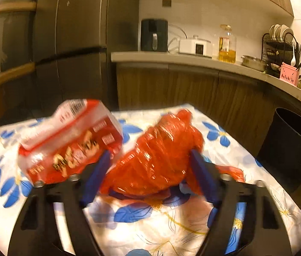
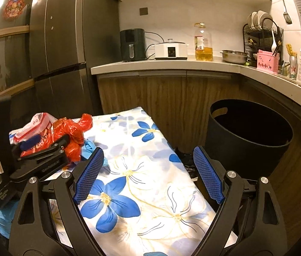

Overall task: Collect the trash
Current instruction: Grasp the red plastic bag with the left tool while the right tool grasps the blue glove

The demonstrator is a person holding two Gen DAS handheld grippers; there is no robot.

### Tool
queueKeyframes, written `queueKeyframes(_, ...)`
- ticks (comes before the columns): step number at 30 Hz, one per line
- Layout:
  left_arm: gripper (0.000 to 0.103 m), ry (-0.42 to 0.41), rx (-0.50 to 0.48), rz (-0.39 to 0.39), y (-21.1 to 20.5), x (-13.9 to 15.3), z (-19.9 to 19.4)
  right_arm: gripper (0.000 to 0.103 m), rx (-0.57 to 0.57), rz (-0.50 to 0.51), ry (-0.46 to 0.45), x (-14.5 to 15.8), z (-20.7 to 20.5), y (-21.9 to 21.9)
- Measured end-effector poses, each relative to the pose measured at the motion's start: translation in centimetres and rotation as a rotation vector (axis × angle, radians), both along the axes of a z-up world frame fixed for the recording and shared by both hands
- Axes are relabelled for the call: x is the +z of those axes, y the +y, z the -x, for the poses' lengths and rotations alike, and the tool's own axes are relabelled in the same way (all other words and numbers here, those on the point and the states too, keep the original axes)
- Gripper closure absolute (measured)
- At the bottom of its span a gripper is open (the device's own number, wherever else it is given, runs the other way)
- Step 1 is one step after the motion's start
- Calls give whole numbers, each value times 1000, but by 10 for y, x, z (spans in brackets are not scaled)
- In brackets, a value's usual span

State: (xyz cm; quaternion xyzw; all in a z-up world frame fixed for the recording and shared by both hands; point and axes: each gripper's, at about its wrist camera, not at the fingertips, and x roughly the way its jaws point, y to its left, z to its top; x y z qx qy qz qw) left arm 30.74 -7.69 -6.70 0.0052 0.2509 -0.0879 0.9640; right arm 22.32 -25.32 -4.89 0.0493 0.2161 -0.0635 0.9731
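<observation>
A: Left gripper [image 1: 150,170], left wrist view: the blue pads [image 1: 96,179] stand on either side of a crumpled red plastic bag [image 1: 161,155], pressing its flanks. The bag looks lifted just above the floral tablecloth [image 1: 150,224], though blur leaves that uncertain.

B: And at ten o'clock from the bag?

A: A red-and-white snack packet [image 1: 69,140], blurred, touching the left finger's outer side. Whether it rests on the cloth cannot be told.

B: Right gripper [image 2: 148,175]?

A: Right wrist view: jaws spread wide with nothing between them, only the tablecloth [image 2: 141,192] beneath. At ten o'clock appears the left gripper [image 2: 48,143] with the red bag [image 2: 71,132] and the packet [image 2: 39,121]. A blue glove-like scrap [image 2: 90,147] lies on the cloth just beside the bag.

B: The bin?

A: A black round trash bin [image 2: 246,140] stands on the floor at two o'clock, beside the table edge, below the counter [image 2: 171,65], which carries an oil bottle [image 2: 203,42].
</observation>
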Motion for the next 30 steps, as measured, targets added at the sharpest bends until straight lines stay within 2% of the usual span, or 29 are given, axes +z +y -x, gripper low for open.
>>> queueKeyframes(4, 71, 29, -23, 31, 4, -4, -1, 18, 16, 1, 15, -4, -7, 5)
queueKeyframes(7, 82, 37, -16, 61, 9, -4, 4, 18, 34, 2, 18, -6, -11, 11)
queueKeyframes(9, 86, 40, 4, 105, 18, -1, 11, 18, 45, 5, 19, -6, -12, 15)
queueKeyframes(13, 87, 21, 37, 170, 39, 10, 29, 18, 81, 5, 29, -9, -19, 25)
queueKeyframes(18, 87, -33, 78, 193, 55, 22, 55, 18, 130, -1, 43, -13, -31, 40)
queueKeyframes(24, 88, -69, 142, 188, 73, 25, 78, 19, 165, -10, 76, -24, -58, 59)
queueKeyframes(30, 87, -67, 158, 185, 82, 23, 85, 29, 184, 1, 122, -37, -78, 75)
